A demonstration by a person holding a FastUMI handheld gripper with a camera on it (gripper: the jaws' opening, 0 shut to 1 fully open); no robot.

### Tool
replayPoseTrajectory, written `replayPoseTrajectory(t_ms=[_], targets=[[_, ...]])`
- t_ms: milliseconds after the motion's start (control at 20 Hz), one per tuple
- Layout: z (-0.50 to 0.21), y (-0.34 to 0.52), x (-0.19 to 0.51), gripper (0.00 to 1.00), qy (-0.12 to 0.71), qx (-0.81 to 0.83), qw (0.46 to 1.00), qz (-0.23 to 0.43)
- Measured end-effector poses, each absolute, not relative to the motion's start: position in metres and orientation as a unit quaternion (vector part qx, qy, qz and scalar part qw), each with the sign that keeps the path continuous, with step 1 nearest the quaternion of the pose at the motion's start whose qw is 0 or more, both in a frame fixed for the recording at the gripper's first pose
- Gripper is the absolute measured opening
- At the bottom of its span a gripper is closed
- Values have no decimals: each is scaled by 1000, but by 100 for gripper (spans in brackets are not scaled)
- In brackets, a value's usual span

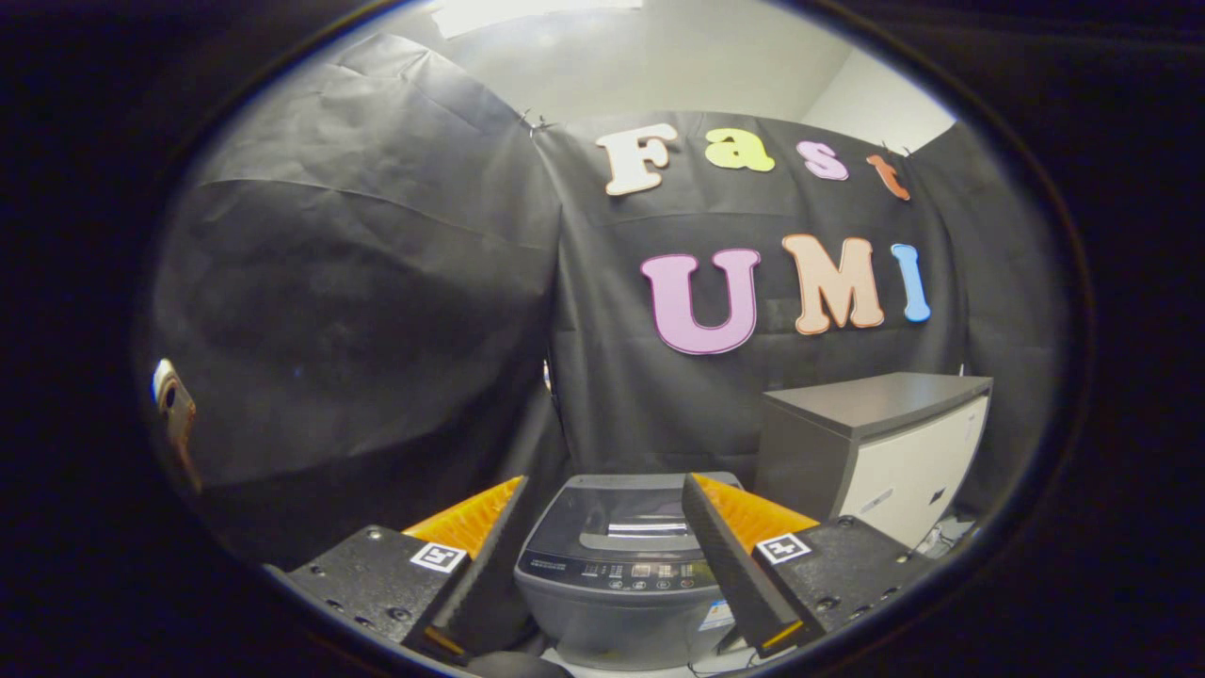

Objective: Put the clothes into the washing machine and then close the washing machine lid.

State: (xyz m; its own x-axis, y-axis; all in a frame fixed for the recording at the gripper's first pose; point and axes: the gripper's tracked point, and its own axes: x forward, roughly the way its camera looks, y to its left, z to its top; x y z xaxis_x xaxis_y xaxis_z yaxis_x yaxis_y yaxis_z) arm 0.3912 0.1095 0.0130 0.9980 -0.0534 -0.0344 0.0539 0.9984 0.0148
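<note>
The washing machine is standing on the floor against the booth wall, its lid lying flat, beside a grey cabinet. The gripper is hovering above, fingers spread wide and holding nothing. No clothes visible; approaching squarely looks wise.

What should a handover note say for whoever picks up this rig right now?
Gripper: open, fingers spread wide, holding nothing.
Washing machine: ahead of and below the gripper, seen between the fingers; its lid appears to lie flat, closed.
Cabinet: stands to the machine's right, against the booth wall.
Clothes: I cannot tell from this view where they are or whether they are loaded.
Left: check that the clothes are inside; if not, open the lid, load them, and close it.
</note>
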Motion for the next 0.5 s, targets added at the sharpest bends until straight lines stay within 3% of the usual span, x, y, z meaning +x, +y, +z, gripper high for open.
replayPoseTrajectory(t_ms=[500], targets=[[12,113,390,96,15,6,1000,-26]])
